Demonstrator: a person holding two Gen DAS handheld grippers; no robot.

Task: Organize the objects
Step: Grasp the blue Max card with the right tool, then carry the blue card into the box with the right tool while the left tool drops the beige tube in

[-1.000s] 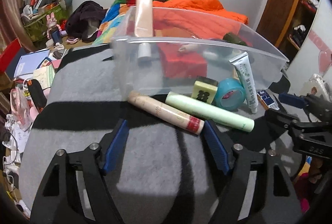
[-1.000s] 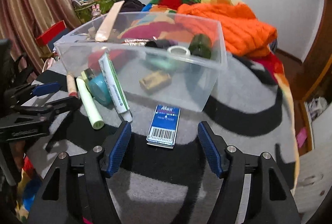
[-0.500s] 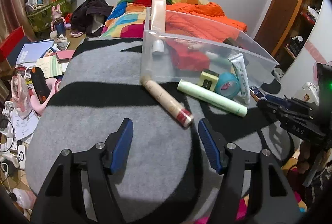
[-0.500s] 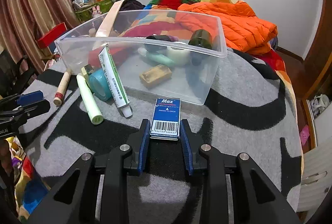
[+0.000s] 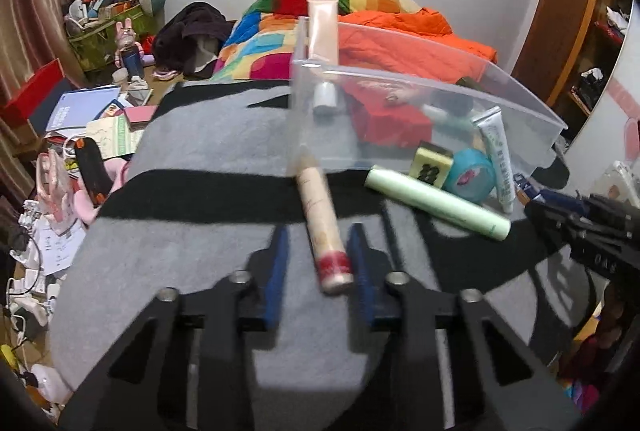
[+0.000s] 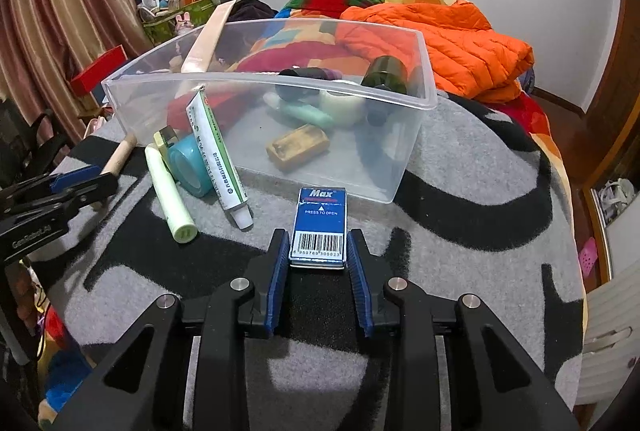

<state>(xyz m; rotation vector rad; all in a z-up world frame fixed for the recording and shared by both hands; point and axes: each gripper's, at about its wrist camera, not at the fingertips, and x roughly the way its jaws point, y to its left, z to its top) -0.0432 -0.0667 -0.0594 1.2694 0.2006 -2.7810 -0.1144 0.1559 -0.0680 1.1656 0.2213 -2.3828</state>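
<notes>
Both jaws narrower now; clear bin (image 6: 404,135) with gold bar (image 6: 298,147), bottles.

My left gripper (image 5: 318,263) and right gripper (image 6: 318,263), black angular frames, blue ribbed pads (image 6: 277,277), silver screws (image 6: 239,284)

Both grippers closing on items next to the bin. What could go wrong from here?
1. The left gripper straddles the beige tube only near its red-banded end, so the tube may pivot or droop when lifted.
2. The right gripper pinches just the near end of the blue box, which lies close to the clear bin; it could tilt and catch the wall.
</notes>
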